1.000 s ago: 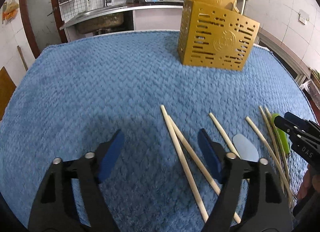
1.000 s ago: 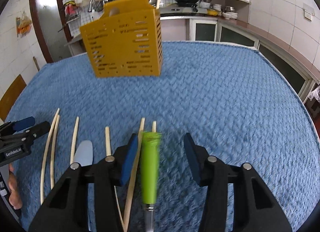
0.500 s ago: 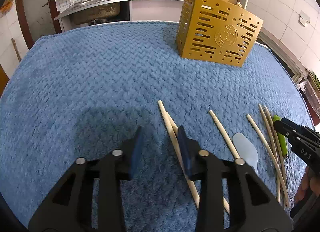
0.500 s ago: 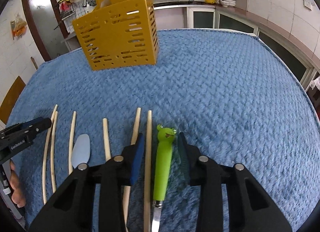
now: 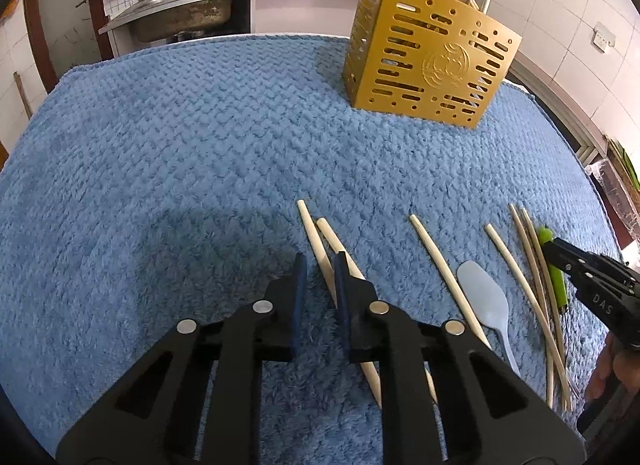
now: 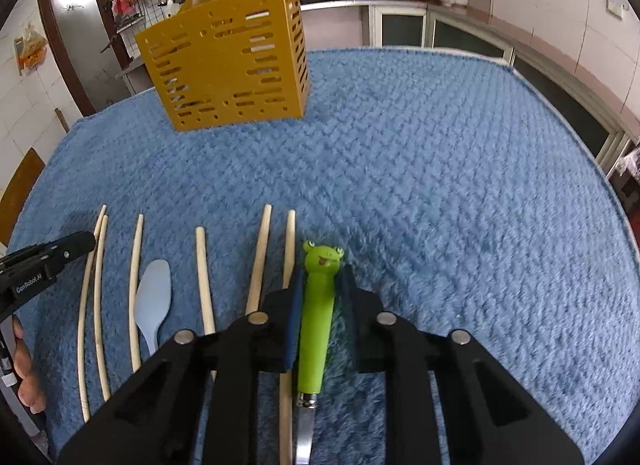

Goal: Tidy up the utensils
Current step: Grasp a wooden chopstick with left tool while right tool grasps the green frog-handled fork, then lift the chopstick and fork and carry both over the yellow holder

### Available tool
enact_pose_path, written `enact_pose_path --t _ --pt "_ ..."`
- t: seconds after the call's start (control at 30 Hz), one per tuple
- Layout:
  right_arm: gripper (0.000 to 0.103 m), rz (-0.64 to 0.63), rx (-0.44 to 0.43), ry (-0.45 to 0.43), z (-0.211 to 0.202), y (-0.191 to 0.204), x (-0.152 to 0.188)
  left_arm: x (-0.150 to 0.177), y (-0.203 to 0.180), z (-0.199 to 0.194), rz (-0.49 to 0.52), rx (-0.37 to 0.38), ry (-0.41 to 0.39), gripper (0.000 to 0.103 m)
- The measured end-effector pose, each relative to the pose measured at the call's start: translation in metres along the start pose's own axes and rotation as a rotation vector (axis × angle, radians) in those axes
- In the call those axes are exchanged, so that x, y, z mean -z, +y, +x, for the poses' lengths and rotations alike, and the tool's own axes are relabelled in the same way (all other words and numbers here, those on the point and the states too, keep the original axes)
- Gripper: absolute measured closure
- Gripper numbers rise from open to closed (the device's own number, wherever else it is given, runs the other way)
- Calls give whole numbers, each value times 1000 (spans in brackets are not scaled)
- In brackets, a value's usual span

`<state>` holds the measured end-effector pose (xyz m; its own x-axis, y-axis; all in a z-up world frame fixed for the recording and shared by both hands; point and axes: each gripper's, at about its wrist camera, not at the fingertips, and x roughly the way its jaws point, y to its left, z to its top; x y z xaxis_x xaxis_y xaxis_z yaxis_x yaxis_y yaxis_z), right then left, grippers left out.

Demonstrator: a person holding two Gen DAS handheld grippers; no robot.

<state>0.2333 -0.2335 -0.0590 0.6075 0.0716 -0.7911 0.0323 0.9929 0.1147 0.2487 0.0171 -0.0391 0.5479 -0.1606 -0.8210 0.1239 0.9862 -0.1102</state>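
- My left gripper (image 5: 320, 277) has just been closing on a chopstick (image 5: 316, 237); whether the pads grip it, I cannot tell.
- My right gripper (image 6: 320, 293) has just been closing around the frog knife (image 6: 318, 305), apparently clamped.
- I'd lift both straight up before swinging to the holder (image 6: 228, 53).

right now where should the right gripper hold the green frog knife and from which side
Grip the green frog knife on its plastic handle, midway, never the metal blade at the near end. It lies flat on the blue towel pointing away, so come from above with one pad on each long side. The right gripper already straddles the handle this way, its jaws just closing; a chopstick lies close on the left.
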Motion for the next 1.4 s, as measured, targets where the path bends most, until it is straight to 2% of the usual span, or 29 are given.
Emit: enact_pose_path --t 0.27,0.5,0.73,1.0,1.13,1.4 --pt "84 -4 10 11 8 3 -6 -5 -3 10 11 11 34 90" --pt "85 -12 7 17 8 3 -7 -10 -1 14 10 25 35 93" --pt "85 -19 8 32 10 4 -10 -15 -8 18 43 5 43 94" --pt "85 -5 -5 53 15 3 -18 -25 -8 23 28 -2 78 94" --pt "86 19 -23 25 8 -1 -15 -23 -5 17 17 14 57 95" --pt "86 27 -40 -84 -29 -2 -22 -26 -10 -22 39 24 -65 96"
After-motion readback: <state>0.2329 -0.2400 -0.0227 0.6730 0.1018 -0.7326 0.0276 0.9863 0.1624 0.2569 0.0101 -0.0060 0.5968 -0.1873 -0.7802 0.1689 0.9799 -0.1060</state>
